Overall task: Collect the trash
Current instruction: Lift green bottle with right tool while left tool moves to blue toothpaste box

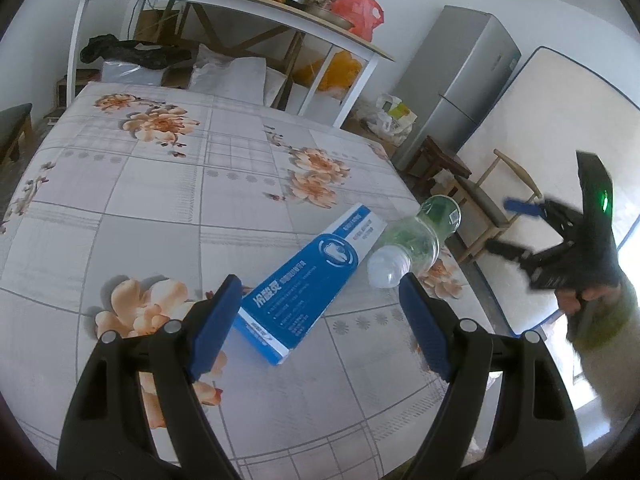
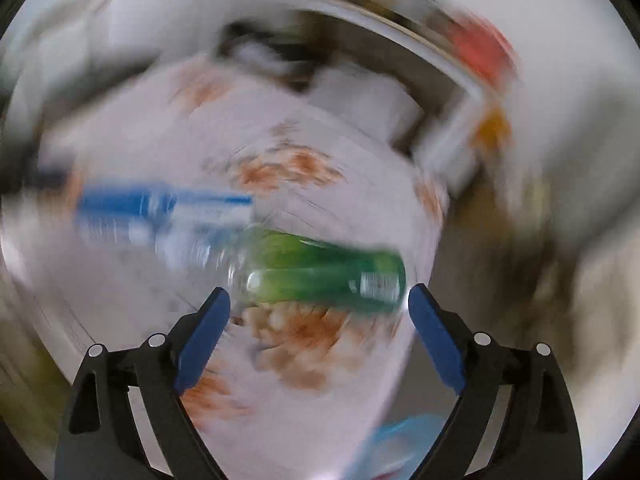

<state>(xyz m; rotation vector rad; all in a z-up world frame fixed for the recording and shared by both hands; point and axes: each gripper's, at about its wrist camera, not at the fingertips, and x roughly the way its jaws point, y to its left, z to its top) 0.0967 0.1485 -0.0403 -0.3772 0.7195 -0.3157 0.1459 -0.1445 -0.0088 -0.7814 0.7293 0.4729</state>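
Note:
A blue and white toothpaste box lies on the floral tablecloth, with a clear plastic bottle with a green label lying on its side beside it near the table's right edge. My left gripper is open and empty, just above the near end of the box. My right gripper shows off the table's right side, open. The right wrist view is motion-blurred: the bottle lies just ahead of my open right gripper, the box to its left.
A white shelf table loaded with jars and a red bag stands behind the table. A grey fridge, a leaning mattress and a wooden chair stand to the right. Something light blue shows below the table edge.

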